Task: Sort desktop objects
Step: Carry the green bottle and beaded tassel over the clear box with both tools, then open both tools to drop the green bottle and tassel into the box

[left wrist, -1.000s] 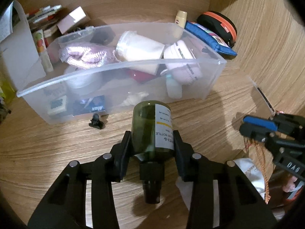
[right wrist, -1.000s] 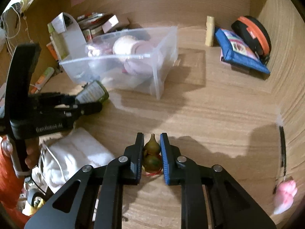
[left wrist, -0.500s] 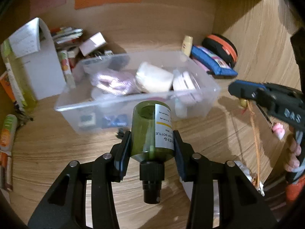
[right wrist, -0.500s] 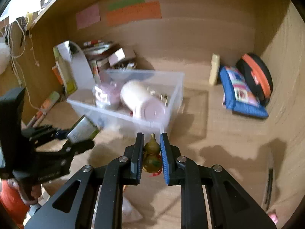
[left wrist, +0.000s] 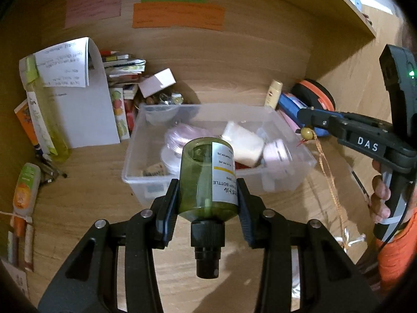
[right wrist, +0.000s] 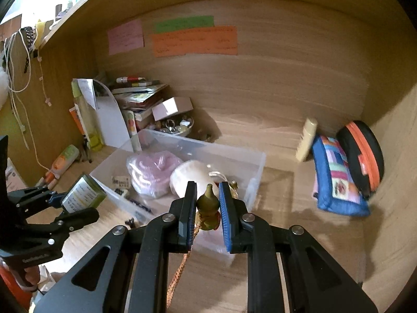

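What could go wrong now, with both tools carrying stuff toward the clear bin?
1. The left tool grips the green bottle by its round sides, cap toward the camera; it could slip or roll out.
2. The cord dangling from the gourd charm in the right tool may snag on the bin rim or the other tool.
3. The bin looks crowded, so dropped items might bounce out.
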